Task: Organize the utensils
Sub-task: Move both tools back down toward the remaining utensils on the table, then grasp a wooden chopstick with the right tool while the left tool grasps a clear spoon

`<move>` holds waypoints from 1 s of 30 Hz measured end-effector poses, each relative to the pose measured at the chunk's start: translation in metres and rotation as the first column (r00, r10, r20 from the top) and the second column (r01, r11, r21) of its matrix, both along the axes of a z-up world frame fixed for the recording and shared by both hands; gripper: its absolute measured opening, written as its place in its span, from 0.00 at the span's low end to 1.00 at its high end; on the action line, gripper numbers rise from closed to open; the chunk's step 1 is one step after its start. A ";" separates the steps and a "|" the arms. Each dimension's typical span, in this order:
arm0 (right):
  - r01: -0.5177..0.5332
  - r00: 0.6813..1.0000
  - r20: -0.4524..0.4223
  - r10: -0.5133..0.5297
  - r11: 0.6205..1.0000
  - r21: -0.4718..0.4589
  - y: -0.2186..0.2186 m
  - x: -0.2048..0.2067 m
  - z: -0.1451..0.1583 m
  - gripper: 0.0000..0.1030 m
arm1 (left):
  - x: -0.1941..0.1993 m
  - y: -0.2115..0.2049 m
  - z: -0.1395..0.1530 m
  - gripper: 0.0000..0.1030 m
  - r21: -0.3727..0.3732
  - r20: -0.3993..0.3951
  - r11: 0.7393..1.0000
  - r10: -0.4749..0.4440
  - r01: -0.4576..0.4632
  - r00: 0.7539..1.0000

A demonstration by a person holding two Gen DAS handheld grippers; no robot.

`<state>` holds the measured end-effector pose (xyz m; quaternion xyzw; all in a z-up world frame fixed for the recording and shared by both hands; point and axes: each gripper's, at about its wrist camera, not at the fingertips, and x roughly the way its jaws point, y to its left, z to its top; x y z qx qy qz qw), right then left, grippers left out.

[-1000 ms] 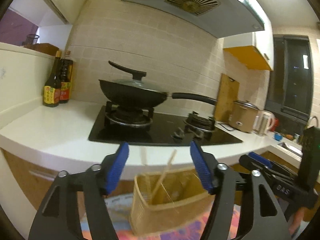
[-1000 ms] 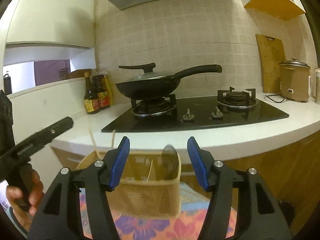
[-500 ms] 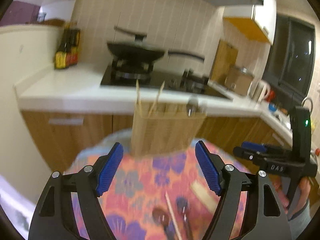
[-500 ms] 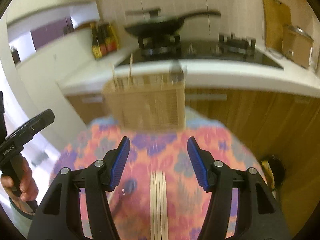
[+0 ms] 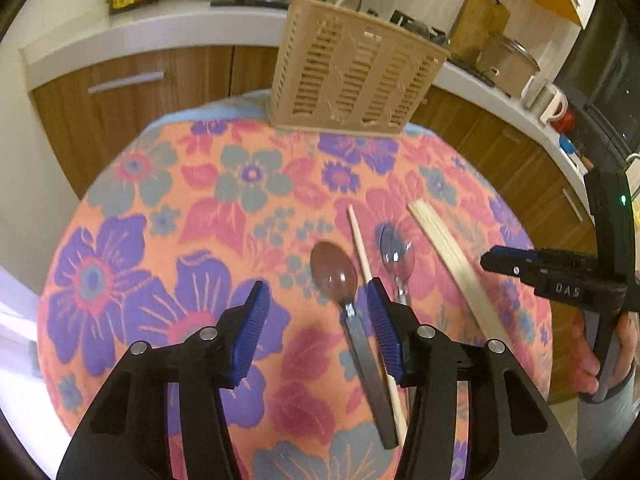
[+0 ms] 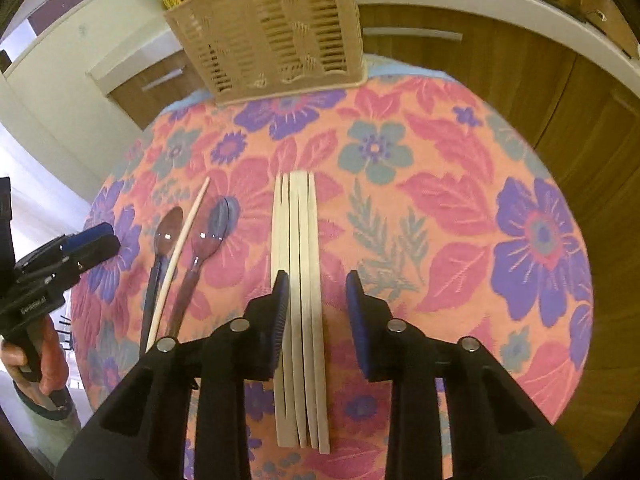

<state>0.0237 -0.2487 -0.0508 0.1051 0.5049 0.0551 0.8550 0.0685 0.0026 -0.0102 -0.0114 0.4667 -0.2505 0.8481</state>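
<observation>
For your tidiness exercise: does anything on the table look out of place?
Yes. One loose chopstick lies slanted between the two spoons, apart from the neat chopstick bundle. All should be in the basket.

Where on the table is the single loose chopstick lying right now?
In the right wrist view, the single chopstick lies left of centre on the flowered tablecloth, between the two spoons, well left of the chopstick bundle.
</observation>
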 end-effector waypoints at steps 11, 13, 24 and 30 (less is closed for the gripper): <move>-0.032 0.998 -0.052 0.030 0.999 -0.037 0.004 0.016 -0.014 0.21 | -0.004 -0.005 -0.010 0.47 0.042 -0.014 0.999 -0.015 0.015 1.000; -0.038 0.998 -0.053 0.035 0.998 -0.048 0.003 0.014 -0.013 0.16 | -0.003 -0.005 -0.011 0.47 0.050 -0.015 0.999 -0.017 0.017 1.000; -0.078 0.987 -0.151 0.058 0.988 -0.131 0.006 0.019 -0.013 0.16 | 0.002 -0.016 -0.022 0.47 0.111 -0.042 0.994 -0.016 0.020 0.999; -0.114 0.972 -0.218 0.091 0.989 -0.098 0.005 0.029 -0.016 0.16 | 0.003 -0.023 -0.022 0.47 0.159 -0.063 0.987 -0.031 0.041 0.998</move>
